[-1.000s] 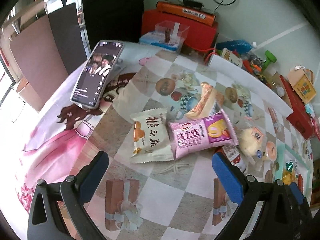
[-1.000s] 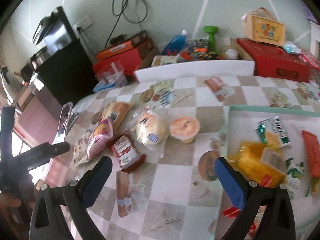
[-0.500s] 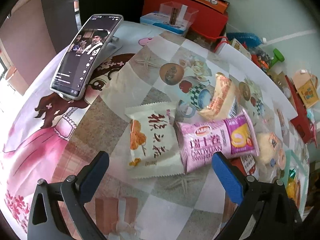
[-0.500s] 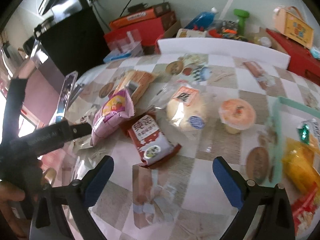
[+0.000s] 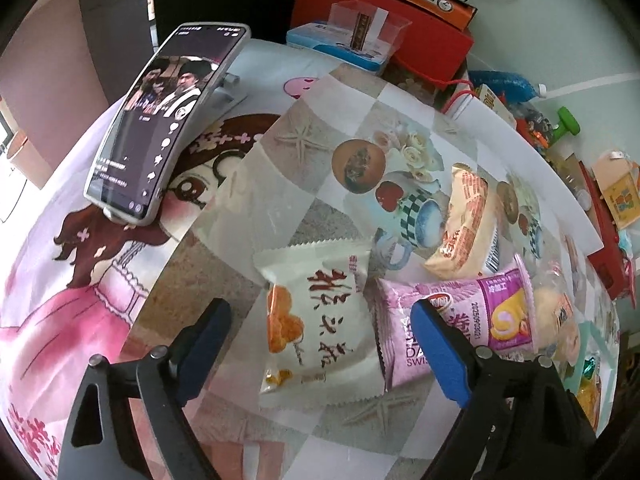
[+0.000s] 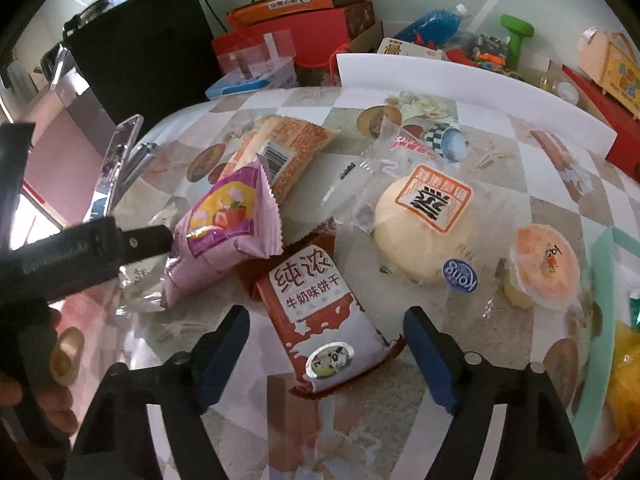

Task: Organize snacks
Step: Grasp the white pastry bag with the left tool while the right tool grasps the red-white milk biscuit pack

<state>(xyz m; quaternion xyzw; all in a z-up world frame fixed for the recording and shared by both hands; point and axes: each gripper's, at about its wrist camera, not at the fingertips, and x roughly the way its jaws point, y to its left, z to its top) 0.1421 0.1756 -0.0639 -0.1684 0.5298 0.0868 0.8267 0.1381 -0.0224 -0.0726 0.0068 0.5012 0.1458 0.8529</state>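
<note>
Two packets point(image 5: 320, 320) point(image 6: 324, 316) — long axes between open grippers

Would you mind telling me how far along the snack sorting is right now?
Done: some packets already lie in the green tray. In hand: nothing yet; the left gripper straddles the white packet, the right gripper the red biscuit packet, jaws just closing. Left: purple roll, bun, jelly cup.

Left tongs point(image 5: 320, 344) and right tongs point(image 6: 326, 344) angled steeply downward, jaws just now narrowing, pads clear of contact; bare fingers point(image 6: 48, 404) gripping left handle.
</note>
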